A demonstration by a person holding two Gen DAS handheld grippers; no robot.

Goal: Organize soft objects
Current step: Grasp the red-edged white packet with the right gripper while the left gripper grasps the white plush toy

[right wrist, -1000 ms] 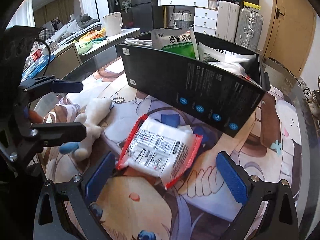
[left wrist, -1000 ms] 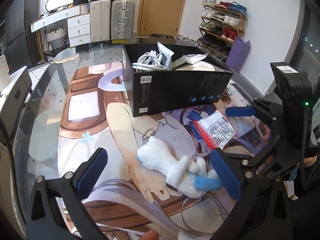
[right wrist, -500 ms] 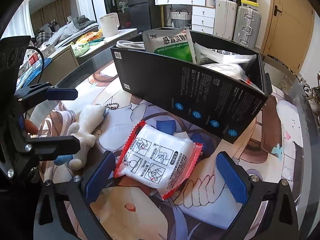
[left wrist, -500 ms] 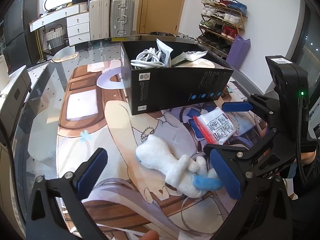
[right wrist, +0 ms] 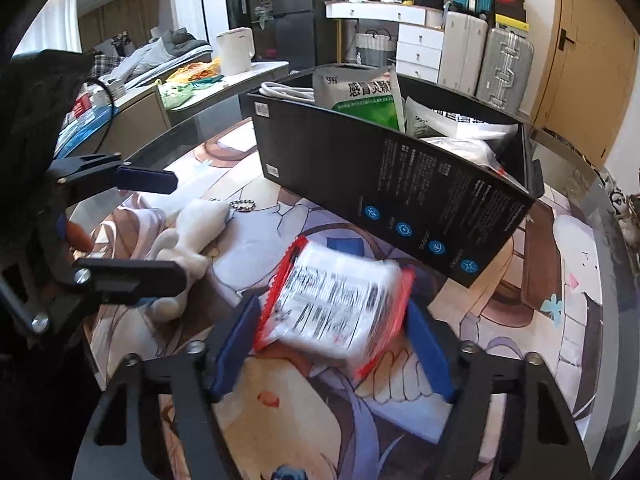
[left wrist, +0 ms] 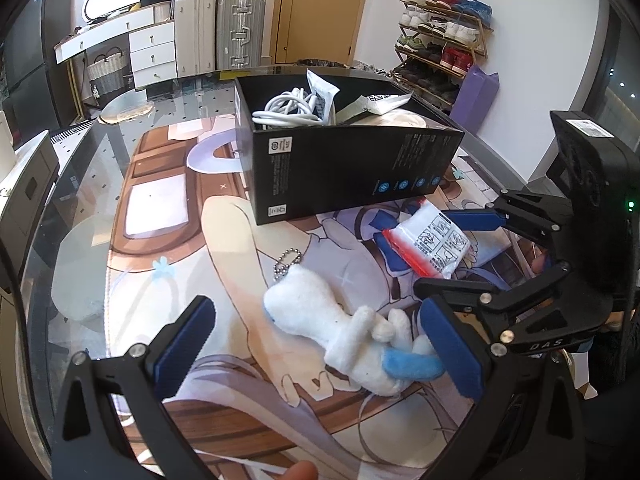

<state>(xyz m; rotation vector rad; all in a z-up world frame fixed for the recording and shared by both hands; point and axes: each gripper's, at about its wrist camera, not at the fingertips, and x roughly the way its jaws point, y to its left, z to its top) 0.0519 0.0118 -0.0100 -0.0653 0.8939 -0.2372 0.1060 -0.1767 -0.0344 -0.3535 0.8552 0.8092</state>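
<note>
My right gripper (right wrist: 332,344): jaws clamped on the red-edged packet (right wrist: 336,304), just in front of the black box (right wrist: 400,188).
My left gripper (left wrist: 320,344): jaws wide apart around the white plush toy (left wrist: 340,320) lying on the surface (left wrist: 80,240).

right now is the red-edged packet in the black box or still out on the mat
Out. The red-edged packet lies on the mat in front of the black box, between the right hand-held gripper pads.
</note>
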